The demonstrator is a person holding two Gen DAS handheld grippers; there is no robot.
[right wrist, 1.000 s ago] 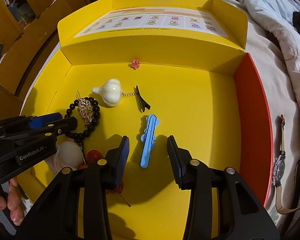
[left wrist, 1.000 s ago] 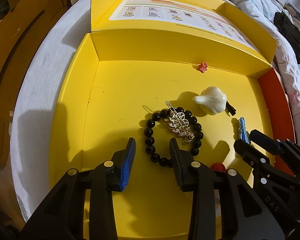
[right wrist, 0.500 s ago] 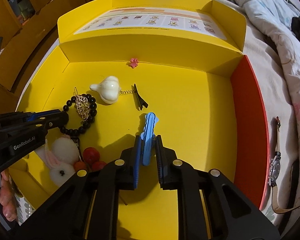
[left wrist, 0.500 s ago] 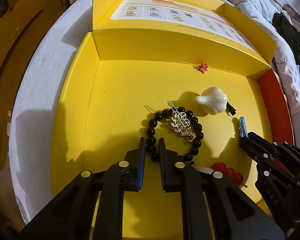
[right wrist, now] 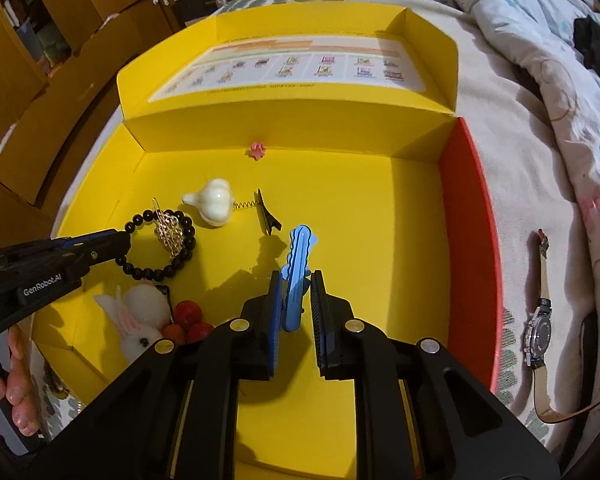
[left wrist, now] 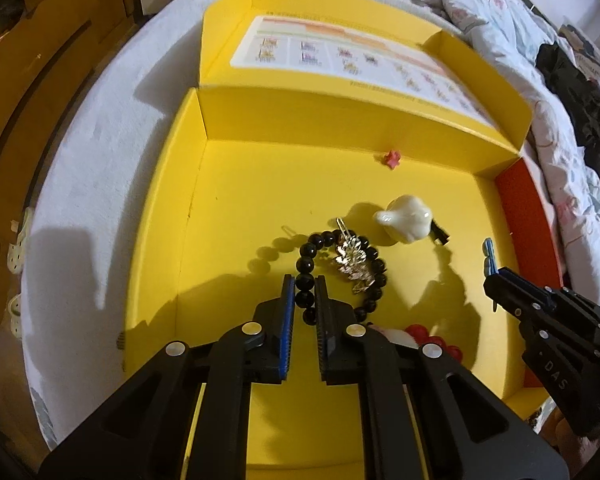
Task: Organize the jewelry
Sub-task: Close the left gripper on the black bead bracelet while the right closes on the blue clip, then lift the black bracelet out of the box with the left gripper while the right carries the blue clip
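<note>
My left gripper (left wrist: 303,292) is shut on the left side of a black bead bracelet (left wrist: 305,266) inside the open yellow box (left wrist: 236,208). The bracelet's bead shadow falls on the floor to its left. A gold leaf hair clip (left wrist: 350,258) lies across the bracelet. My right gripper (right wrist: 296,292) is shut on the near end of a light blue hair clip (right wrist: 298,256), which points away from me. In the right wrist view the left gripper (right wrist: 116,244) comes in from the left at the bracelet (right wrist: 180,256).
A white garlic-shaped piece (right wrist: 216,202), a black clip (right wrist: 266,216) and a small pink star (right wrist: 257,151) lie further back. A plush bunny (right wrist: 140,312) and red beads (right wrist: 188,316) sit near left. The box's red wall (right wrist: 468,220) stands at right, a wristwatch (right wrist: 538,328) beyond it.
Both grippers went from open to shut: the left closed on the bracelet's beads, the right on the blue clip. The bracelet's held side now casts a separate shadow.
</note>
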